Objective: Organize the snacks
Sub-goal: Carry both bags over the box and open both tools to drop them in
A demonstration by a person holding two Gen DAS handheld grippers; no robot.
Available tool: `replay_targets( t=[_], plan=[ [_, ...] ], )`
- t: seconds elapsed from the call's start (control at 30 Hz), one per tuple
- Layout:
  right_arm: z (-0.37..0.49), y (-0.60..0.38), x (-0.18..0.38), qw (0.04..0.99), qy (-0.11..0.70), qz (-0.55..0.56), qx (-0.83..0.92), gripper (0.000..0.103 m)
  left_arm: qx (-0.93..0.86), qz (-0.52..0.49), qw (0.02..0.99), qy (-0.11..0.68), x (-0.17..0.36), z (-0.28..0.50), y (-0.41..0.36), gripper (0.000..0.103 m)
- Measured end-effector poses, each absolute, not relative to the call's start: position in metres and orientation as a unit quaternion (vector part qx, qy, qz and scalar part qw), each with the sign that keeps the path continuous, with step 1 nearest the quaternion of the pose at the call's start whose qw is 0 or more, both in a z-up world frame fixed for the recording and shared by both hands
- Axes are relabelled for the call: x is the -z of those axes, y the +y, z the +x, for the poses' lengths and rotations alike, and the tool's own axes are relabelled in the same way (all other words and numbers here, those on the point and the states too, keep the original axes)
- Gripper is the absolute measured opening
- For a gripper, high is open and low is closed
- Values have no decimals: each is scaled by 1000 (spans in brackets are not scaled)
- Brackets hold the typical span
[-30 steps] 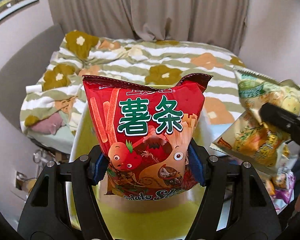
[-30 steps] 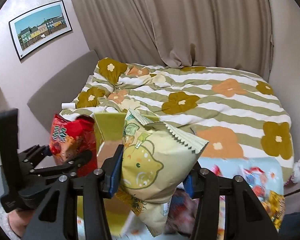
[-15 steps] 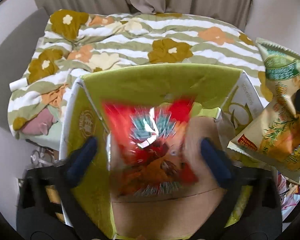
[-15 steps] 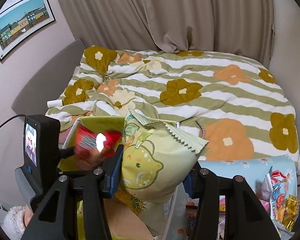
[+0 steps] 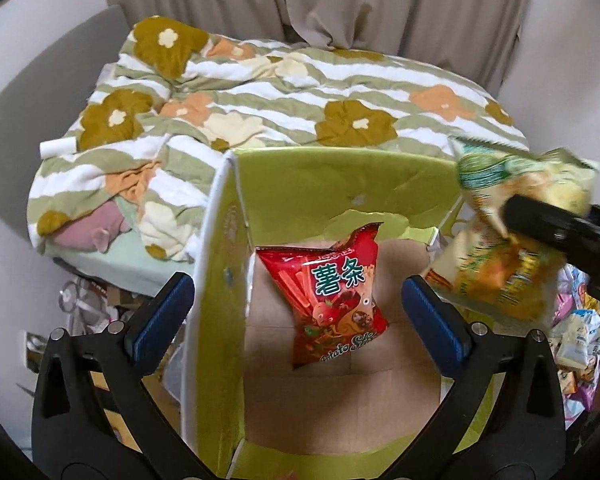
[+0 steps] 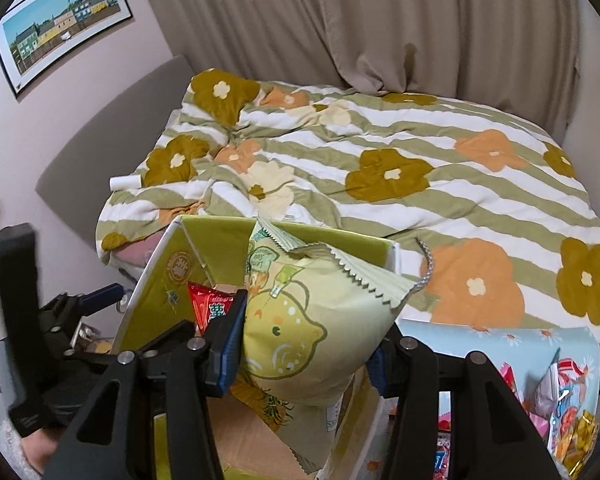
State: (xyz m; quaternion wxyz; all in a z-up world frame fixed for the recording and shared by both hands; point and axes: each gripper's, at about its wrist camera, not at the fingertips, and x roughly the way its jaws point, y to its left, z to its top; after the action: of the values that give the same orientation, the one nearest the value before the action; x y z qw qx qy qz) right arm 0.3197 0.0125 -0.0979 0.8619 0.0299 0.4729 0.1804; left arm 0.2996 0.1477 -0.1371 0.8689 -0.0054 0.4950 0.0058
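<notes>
Left wrist view: the left gripper (image 5: 298,308) is hovering, fingers spread wide, tilted down over the box (image 5: 340,184); the red bag (image 5: 332,296) is lying inside, center frame.

Right wrist view: the right gripper (image 6: 306,348) is clamping the yellow bag (image 6: 300,328) above the box's (image 6: 172,272) right edge, lower center.

Box mouth wide open under the left gripper (image 5: 298,308), jaws spread, nothing between them but the red potato-stick bag (image 5: 332,294) lying on the cardboard floor. The tall green flap (image 5: 216,280) walls off the left side. The right gripper (image 6: 306,350), clamped on the lemon chip bag (image 6: 300,320), crowds the box's right edge; loose snacks (image 6: 560,412) clutter the cloth beyond.
</notes>
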Motion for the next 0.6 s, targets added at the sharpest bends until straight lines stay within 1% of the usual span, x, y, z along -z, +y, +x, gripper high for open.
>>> replay_targets(
  t=[0.33, 0.37, 0.4, 0.43, 0.47, 0.5, 0.6],
  plan=[
    [351, 27, 128, 837, 509, 10, -201, 48, -35, -9, 869, 494, 133, 292, 158, 103],
    [353, 28, 130, 837, 510, 7, -198, 52, -37, -10, 867, 496, 134, 292, 160, 103],
    [355, 27, 133, 838, 509, 6, -197, 66, -39, -12, 866, 498, 135, 292, 161, 103],
    [355, 26, 134, 838, 508, 7, -197, 77, -40, -14, 866, 499, 136, 292, 162, 103],
    [354, 25, 134, 840, 505, 10, -197, 98, -41, -16, 865, 500, 137, 291, 163, 103],
    [353, 22, 133, 844, 499, 14, -194, 103, -42, -16, 864, 501, 137, 290, 163, 103],
    [345, 16, 128, 855, 482, 14, -190, 103, -44, -17, 864, 501, 137, 287, 165, 103]
  ],
)
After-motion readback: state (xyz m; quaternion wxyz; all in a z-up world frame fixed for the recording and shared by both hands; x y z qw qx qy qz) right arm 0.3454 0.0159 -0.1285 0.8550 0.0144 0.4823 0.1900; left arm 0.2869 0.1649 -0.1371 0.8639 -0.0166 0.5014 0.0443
